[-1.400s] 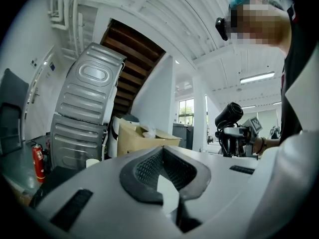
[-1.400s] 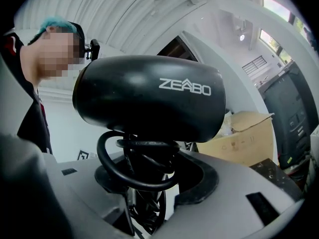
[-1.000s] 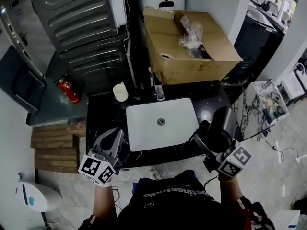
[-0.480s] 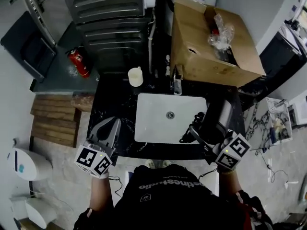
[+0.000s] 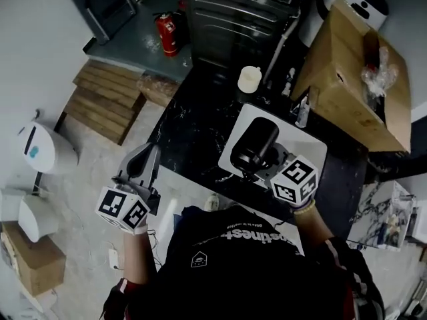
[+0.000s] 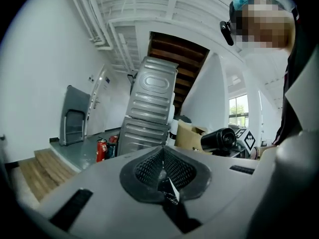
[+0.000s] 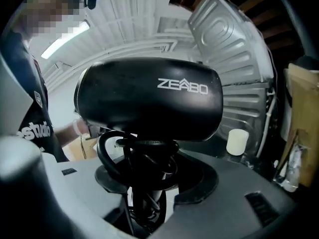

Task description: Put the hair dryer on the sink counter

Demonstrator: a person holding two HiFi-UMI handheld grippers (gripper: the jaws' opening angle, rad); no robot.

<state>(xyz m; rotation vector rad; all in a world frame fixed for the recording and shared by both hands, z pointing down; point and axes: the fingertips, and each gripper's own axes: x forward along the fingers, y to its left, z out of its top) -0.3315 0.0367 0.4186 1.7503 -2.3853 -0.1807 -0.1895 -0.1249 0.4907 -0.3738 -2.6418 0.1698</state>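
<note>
right hand-held gripper (image 5: 269,170) | holds hair dryer (image 5: 254,141) | over sink (image 5: 308,144)

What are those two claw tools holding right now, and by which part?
The right gripper holds the black hair dryer by its handle, below the barrel, amid the looped cord. The left gripper holds nothing; its jaws are together.

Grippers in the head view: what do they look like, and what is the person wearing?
The left gripper and right gripper each have a smooth grey plastic body, dark pads inside the jaws, and a white cube printed with black square markers. The person wears a black top with white lettering.
</note>
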